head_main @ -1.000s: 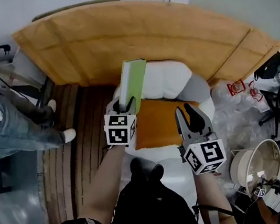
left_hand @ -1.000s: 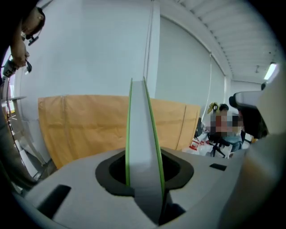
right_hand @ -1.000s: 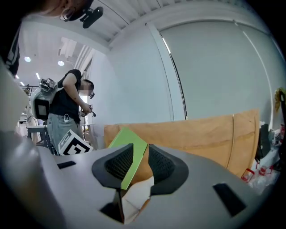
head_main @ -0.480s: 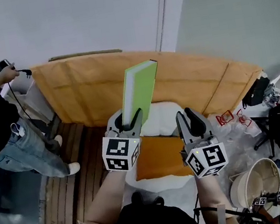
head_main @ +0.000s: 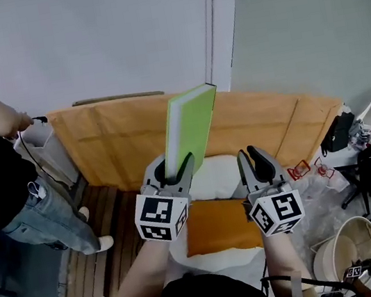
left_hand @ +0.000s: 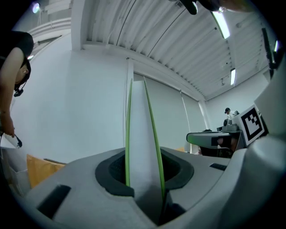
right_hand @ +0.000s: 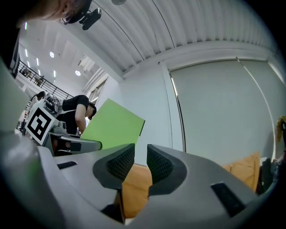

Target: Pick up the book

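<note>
Both grippers have risen, carrying the green book (head_main: pixel 191 130) above the orange cushion (head_main: pixel 219 224). The left gripper (head_main: pixel 173 168) pinches its lower edge; the right gripper (head_main: pixel 255 161) has its jaws slightly apart, empty.

Ahead of my left hand-held gripper (head_main: pixel 167 167) a pale wall (head_main: pixel 83 41) rises behind an orange-brown panel (head_main: pixel 112 132); below it lie a white pillow (head_main: pixel 214 174) and an orange cushion (head_main: pixel 220 226); to its left, plank floor (head_main: pixel 84 260); overhead, a ribbed ceiling (left_hand: pixel 178 36) with strip lights (left_hand: pixel 221 24).
</note>
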`<state>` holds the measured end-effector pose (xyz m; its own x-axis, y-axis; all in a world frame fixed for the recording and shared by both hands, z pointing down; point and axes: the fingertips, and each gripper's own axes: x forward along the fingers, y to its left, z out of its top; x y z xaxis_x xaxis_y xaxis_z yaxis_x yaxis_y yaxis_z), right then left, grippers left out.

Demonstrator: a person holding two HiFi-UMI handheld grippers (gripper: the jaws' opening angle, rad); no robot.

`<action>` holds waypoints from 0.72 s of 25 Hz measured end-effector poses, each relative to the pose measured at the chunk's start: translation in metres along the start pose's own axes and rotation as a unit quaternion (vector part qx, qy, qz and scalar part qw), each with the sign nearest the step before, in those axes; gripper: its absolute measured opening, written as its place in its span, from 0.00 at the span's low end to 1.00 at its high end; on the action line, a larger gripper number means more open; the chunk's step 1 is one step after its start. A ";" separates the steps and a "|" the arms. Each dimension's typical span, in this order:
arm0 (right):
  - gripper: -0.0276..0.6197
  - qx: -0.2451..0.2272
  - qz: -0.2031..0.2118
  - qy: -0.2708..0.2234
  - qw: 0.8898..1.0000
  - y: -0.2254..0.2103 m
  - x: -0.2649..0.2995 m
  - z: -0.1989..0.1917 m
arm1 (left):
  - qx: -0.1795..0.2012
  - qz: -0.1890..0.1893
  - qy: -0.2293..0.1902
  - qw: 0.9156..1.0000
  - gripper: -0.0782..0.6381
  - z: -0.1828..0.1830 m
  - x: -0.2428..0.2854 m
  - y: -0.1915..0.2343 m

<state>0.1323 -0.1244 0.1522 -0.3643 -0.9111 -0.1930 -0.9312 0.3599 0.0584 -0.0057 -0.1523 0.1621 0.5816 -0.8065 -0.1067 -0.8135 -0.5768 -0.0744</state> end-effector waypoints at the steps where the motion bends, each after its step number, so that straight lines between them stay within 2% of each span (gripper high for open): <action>1: 0.18 0.002 -0.001 -0.002 1.000 0.001 -0.001 0.001 | 0.002 0.000 -0.003 1.000 0.30 0.003 -0.003 0.000; 9: 0.18 0.010 0.002 -0.010 1.000 0.010 -0.003 0.010 | 0.001 -0.009 -0.023 1.000 0.30 0.020 -0.018 0.001; 18: 0.17 0.002 0.010 0.005 1.000 0.019 -0.004 0.002 | -0.015 -0.016 -0.020 1.000 0.30 0.014 -0.023 -0.001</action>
<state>0.1158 -0.1135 0.1519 -0.3831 -0.9057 -0.1814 -0.9236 0.3789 0.0589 -0.0183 -0.1309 0.1506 0.6060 -0.7824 -0.1437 -0.7939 -0.6061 -0.0481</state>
